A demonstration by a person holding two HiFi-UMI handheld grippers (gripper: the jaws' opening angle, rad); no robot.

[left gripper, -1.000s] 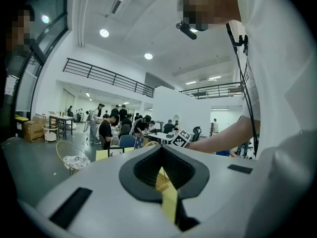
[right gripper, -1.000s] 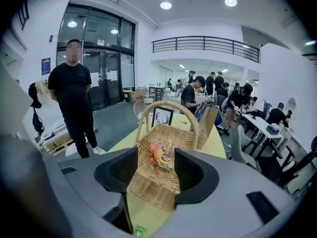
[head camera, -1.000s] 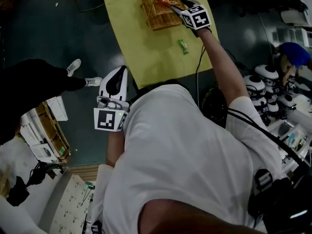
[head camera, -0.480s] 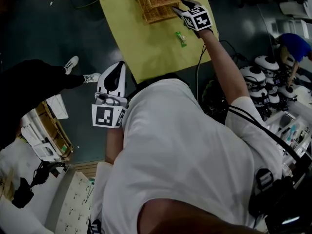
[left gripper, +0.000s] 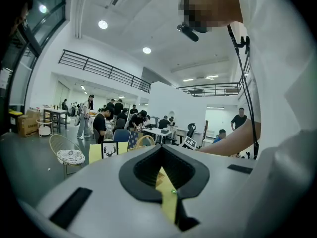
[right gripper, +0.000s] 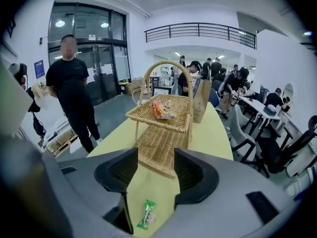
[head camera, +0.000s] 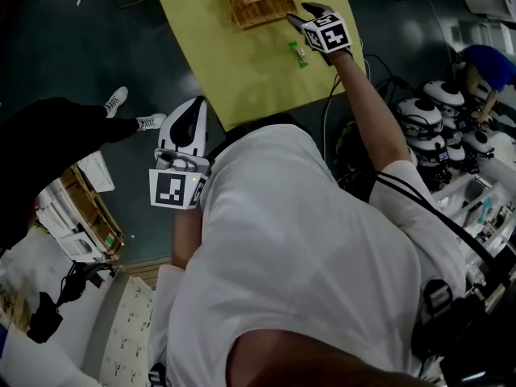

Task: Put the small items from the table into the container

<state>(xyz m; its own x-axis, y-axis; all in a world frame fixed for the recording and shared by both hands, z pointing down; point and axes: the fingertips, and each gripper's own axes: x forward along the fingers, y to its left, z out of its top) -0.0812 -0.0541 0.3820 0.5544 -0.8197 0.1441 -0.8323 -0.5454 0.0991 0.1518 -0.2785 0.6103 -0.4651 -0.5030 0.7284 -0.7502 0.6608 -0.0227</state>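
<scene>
One green snack packet (right gripper: 146, 213) lies on the yellow table (right gripper: 218, 133) just in front of the two-tier wicker basket (right gripper: 161, 138), whose upper tray holds an orange packet (right gripper: 161, 110). The right gripper (right gripper: 154, 158) hovers over the green packet on the basket's near side, jaws wide apart and empty. It should probably drop straight down, straddle the packet's narrow width and close gently. The left gripper (left gripper: 160, 150), well back from the basket, has its jaws together on nothing, and no print on either packet is legible.
</scene>
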